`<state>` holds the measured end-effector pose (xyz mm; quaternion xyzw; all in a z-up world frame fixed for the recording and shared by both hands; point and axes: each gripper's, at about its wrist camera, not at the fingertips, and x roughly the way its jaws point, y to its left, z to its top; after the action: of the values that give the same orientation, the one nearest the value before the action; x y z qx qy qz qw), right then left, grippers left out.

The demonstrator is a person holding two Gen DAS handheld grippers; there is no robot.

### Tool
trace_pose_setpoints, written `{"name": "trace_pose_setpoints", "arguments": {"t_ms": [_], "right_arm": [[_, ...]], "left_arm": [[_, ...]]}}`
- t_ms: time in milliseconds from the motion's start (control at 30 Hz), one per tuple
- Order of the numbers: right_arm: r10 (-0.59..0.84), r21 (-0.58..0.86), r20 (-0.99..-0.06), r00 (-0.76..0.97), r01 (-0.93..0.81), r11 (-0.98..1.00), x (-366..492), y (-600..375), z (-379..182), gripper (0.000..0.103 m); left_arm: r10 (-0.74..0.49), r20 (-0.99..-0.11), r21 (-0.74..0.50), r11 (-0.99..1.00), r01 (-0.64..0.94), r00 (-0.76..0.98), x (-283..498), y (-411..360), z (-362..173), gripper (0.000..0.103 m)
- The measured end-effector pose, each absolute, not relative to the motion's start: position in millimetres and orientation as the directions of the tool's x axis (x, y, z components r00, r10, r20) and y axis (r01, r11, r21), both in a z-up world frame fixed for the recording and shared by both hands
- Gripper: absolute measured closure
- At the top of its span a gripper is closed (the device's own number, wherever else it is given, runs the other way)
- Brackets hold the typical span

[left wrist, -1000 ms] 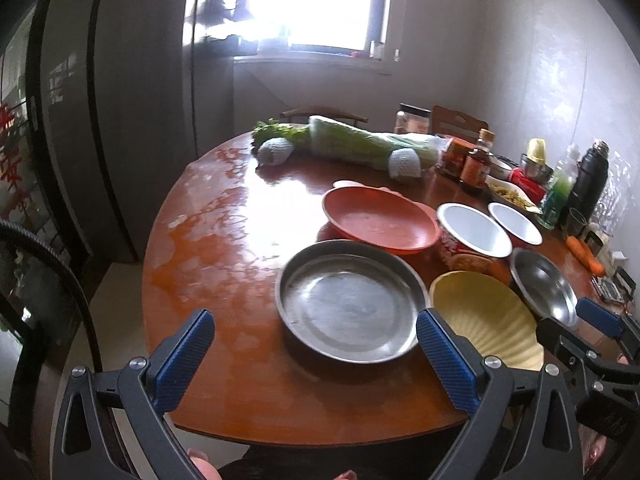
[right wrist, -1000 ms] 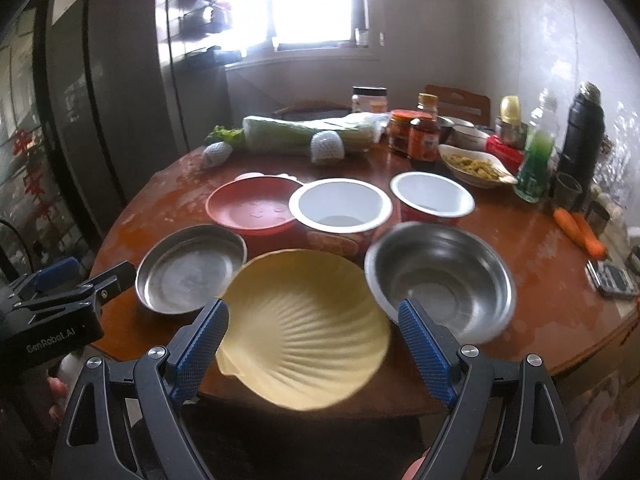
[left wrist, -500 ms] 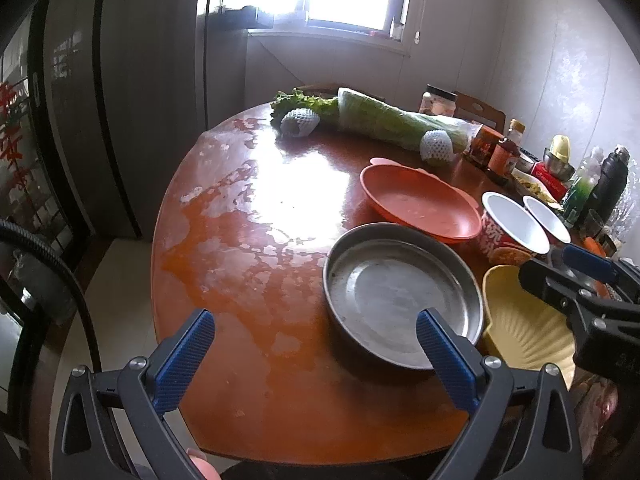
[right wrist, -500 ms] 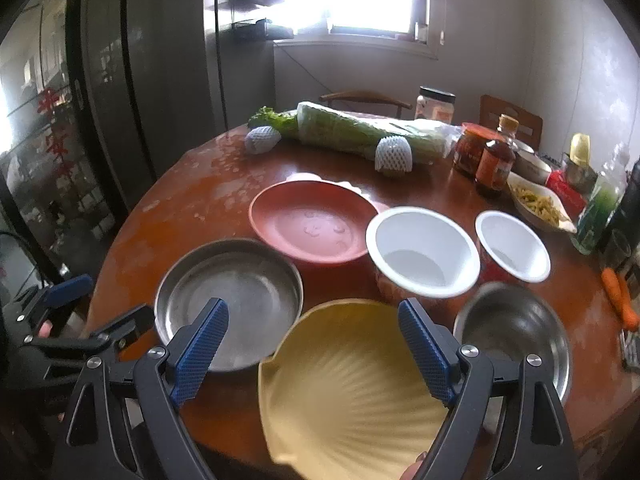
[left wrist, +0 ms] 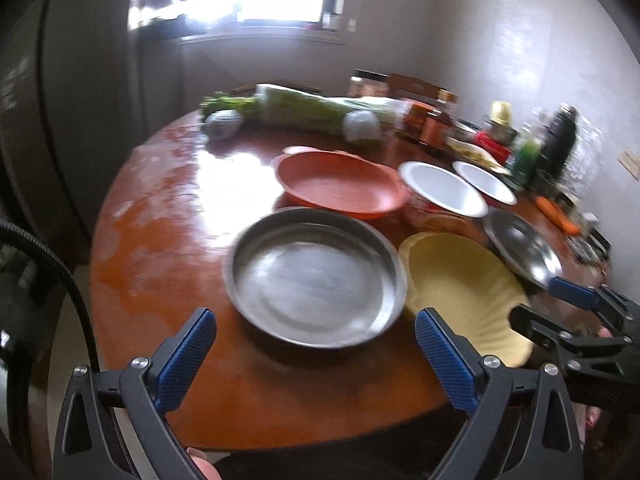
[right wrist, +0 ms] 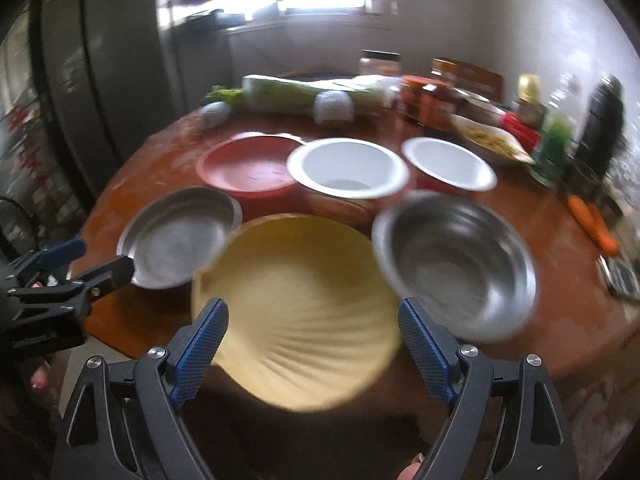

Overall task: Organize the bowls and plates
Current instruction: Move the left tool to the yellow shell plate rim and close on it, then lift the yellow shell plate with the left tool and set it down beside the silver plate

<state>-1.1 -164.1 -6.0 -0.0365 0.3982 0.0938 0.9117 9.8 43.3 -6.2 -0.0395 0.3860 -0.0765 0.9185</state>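
Observation:
On the round wooden table a flat steel plate (left wrist: 316,276) lies at the near left, with a yellow shell-shaped plate (right wrist: 300,304) to its right and a steel bowl (right wrist: 456,260) further right. Behind them stand a red plate (left wrist: 340,184) and two white bowls, one (right wrist: 344,168) beside the red plate and one (right wrist: 446,164) to its right. My left gripper (left wrist: 316,344) is open and empty, just in front of the steel plate. My right gripper (right wrist: 312,332) is open and empty, over the near edge of the yellow plate.
A long wrapped cabbage (left wrist: 320,110) lies across the back of the table. Jars, bottles, a dark flask (right wrist: 600,120) and a dish of food crowd the back right. Carrots (right wrist: 592,222) lie at the right edge. A dark cabinet (left wrist: 60,120) stands left.
Both views have swung right and both are now motion-blurred. The right gripper has pulled back toward the table's near edge. Both stay open, and the dishes have not moved.

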Motion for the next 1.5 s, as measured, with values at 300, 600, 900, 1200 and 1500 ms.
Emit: {"name": "trace_pose_setpoints", "arguments": {"t_ms": [300,600,900,1200,1500], "right_arm": [[0.160,0.081,-0.763,0.626,-0.153,0.985,-13,-195,-18,0.016],[0.170,0.105,-0.786,0.594,-0.143,0.984,-8,-207,-35,0.043],[0.201,0.094,-0.772,0.603,-0.204,0.974,1,-200,-41,0.067],[0.212,0.088,-0.763,0.611,-0.227,0.970,2,-197,-41,0.071],[0.224,0.079,-0.735,0.640,-0.247,0.966,-10,-186,-25,0.071]], "left_arm": [[-0.235,-0.747,-0.151,0.971,0.186,0.621,-1,3,-12,0.011],[-0.291,-0.783,-0.208,0.955,0.211,0.550,3,-15,-25,0.035],[-0.303,-0.790,-0.211,0.950,0.228,0.532,9,-33,-28,0.054],[-0.278,-0.787,-0.182,0.958,0.223,0.551,7,-40,-26,0.061],[-0.261,-0.750,-0.158,0.963,0.218,0.607,-9,-27,-7,0.061]]}}
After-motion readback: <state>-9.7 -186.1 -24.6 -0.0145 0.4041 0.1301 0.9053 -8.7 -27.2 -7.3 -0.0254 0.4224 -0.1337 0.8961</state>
